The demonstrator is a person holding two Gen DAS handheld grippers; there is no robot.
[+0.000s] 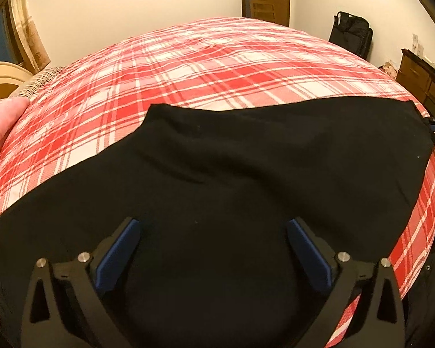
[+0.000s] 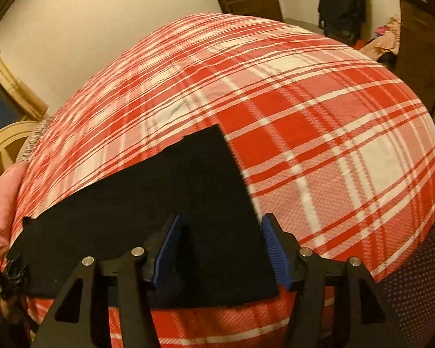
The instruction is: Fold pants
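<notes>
**Both grippers poised over the pants**

The black pants [image 1: 246,174] lie flat across the near edge of the bed [image 1: 203,66], stretched lengthwise along that edge on the red plaid cover. The left gripper [image 1: 213,226] hangs over the wide end with its jaws spread apart and nothing between them — only cloth beneath. The right gripper [image 2: 221,223] is over the narrow leg end near the bed's right side, jaws likewise apart, straddling the cloth's cut edge; I can't tell whether its pads touch the fabric. One tool at each end looks like a setup for bringing one end over to the other, so the fold seems not yet made. The cloth lies fairly smooth, with a soft ridge across the middle, which should help it double over cleanly.
</notes>
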